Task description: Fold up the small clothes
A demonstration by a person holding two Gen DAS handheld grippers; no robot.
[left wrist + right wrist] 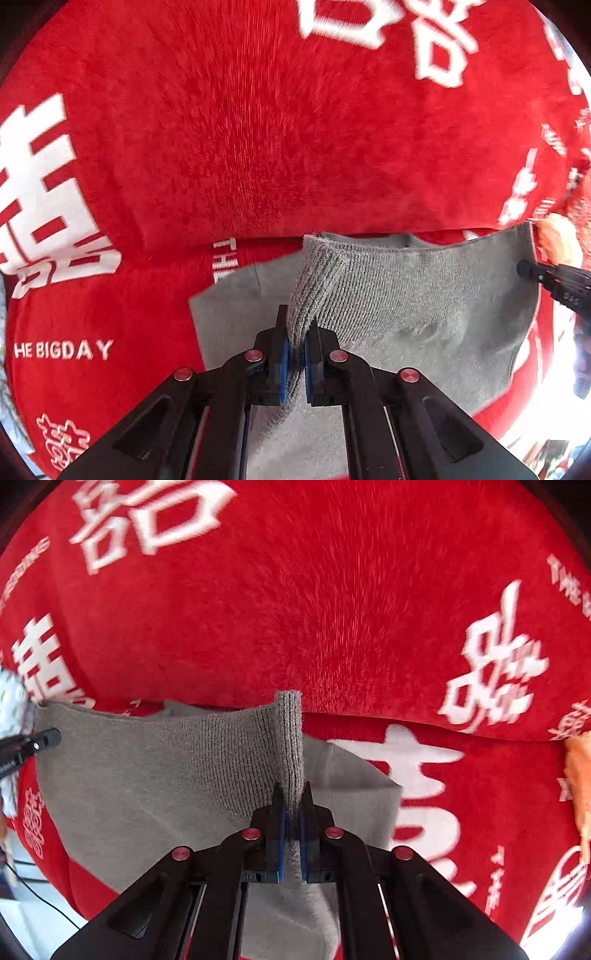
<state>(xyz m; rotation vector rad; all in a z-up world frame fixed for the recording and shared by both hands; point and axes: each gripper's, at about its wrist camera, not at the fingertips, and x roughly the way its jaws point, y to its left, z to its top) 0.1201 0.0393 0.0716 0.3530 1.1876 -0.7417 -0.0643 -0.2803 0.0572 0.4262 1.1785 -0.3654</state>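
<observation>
Where the red plush cloth (221, 147) with its white characters covers the whole surface, a grey knitted garment (424, 295) hangs lifted above it. Left tongs (294, 350) are clamped on one ribbed corner of the hem; right tongs (291, 823) are clamped on the other corner, so the edge stretches between them while the rest trails down onto the cloth.

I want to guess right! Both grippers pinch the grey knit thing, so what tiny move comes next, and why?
Probably carry the lifted ribbed edge forward over the rest. The left gripper and right gripper each have their jaws shut on the grey knit garment, its lower part draped on the red blanket.
</observation>
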